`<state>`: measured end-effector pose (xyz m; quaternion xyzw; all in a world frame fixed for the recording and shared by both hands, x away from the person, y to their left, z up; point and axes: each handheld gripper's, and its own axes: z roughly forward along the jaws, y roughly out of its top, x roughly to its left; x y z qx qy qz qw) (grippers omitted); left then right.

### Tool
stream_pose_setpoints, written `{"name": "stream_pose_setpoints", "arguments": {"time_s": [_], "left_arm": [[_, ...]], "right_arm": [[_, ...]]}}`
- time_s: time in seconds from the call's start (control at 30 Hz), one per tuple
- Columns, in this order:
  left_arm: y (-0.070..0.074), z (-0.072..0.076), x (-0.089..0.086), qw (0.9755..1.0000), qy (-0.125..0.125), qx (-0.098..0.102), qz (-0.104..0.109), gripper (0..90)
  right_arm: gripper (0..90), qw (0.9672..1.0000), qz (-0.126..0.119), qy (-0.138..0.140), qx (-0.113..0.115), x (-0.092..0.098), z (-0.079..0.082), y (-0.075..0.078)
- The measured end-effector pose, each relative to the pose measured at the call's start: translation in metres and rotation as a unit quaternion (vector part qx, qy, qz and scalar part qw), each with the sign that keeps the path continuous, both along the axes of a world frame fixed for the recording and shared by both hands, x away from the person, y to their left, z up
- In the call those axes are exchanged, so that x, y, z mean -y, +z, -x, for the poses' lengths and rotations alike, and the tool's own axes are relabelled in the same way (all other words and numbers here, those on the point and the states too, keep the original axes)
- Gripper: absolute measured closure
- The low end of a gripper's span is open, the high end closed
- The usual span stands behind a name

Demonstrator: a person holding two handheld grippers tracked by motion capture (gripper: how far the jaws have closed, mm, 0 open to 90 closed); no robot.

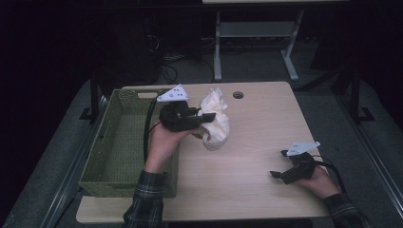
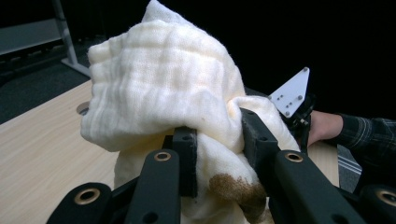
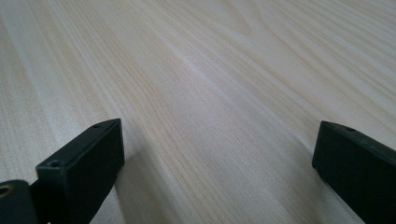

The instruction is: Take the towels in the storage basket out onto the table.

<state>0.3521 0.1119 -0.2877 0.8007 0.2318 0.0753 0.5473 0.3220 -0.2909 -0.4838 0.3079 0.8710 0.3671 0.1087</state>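
Note:
A crumpled cream cloth (image 1: 215,118) hangs above the wooden table (image 1: 256,142), held up by my left gripper (image 1: 205,117), which is shut on it. In the left gripper view the cloth (image 2: 163,93) bulges over both black jaws and has a brown stain (image 2: 236,189) low down. My left gripper (image 2: 218,140) pinches a fold of it. My right gripper (image 1: 278,175) rests low on the table at the right, open with nothing between its jaws. In the right gripper view its gripper (image 3: 217,158) frames bare wood (image 3: 201,84).
A green perforated basket (image 1: 119,142) stands at the table's left edge, beside my left forearm. A round cable hole (image 1: 238,95) lies near the table's far edge. Behind the table stands a grey desk frame (image 1: 256,33) on dark floor.

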Motion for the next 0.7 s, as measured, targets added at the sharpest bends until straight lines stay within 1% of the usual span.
{"name": "stream_pose_setpoints", "arguments": {"time_s": [0.1,0.2,0.23,0.27,0.37,0.5,0.57,0.7], "left_arm": [[-0.005,0.001,0.011,1.0,-0.003,-0.002,-0.002,70.5],[-0.011,0.002,0.021,0.9999,-0.009,-0.001,-0.009,70.5],[-0.011,0.002,0.021,0.9999,-0.009,-0.001,-0.009,70.6],[-0.014,0.002,0.027,0.9998,-0.014,-0.002,-0.013,70.5],[-0.02,0.003,0.036,0.9997,-0.02,-0.006,-0.014,70.5],[-0.026,0.005,0.046,0.9992,-0.021,-0.004,-0.035,70.5],[-0.03,0.005,0.052,0.9988,-0.023,-0.006,-0.044,70.5],[-0.039,0.005,0.061,0.9982,-0.025,-0.013,-0.052,70.5]], "right_arm": [[1.9,1.0,0.0,0.0,0.0,0.0,0.0,0.0],[1.9,1.0,0.0,-0.001,0.0,0.0,0.0,0.0],[1.9,1.0,0.0,-0.001,0.0,0.0,0.0,0.0],[1.9,1.0,0.0,0.0,0.0,0.0,0.0,0.0],[1.9,1.0,0.0,-0.001,-0.001,0.0,0.0,0.0],[1.9,1.0,0.0,-0.001,0.0,0.0,0.0,0.0],[1.9,1.0,0.0,-0.001,0.0,0.0,0.0,0.0],[1.9,1.0,0.0,-0.001,0.0,0.0,0.0,0.0]]}}
